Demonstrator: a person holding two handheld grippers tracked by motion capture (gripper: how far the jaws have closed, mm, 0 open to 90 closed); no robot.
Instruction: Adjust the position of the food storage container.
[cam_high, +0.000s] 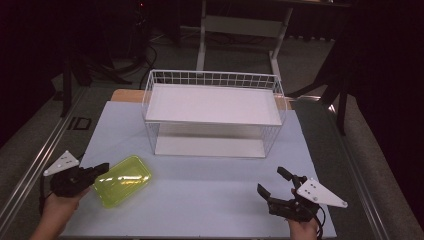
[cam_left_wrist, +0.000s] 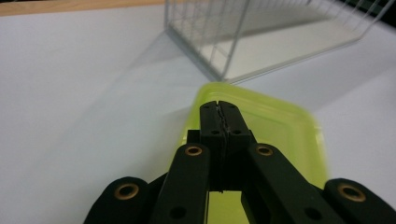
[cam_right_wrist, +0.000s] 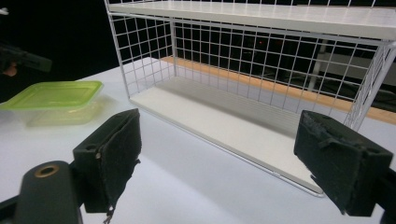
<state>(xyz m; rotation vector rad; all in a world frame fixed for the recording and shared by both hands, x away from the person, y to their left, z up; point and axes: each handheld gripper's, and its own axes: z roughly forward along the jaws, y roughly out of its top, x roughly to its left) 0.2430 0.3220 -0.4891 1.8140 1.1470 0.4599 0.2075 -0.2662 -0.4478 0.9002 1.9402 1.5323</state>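
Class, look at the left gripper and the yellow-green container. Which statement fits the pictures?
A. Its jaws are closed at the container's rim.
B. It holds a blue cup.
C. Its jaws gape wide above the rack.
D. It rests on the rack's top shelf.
A: in the left gripper view the left gripper has its jaws together at the near rim of the yellow-green container.

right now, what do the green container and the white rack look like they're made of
Green container: likely translucent plastic, glossy; light glints on its lid and the table shows faintly through. White rack: thin wire grid sides, probably coated metal, with flat matte white shelf boards, material unclear.
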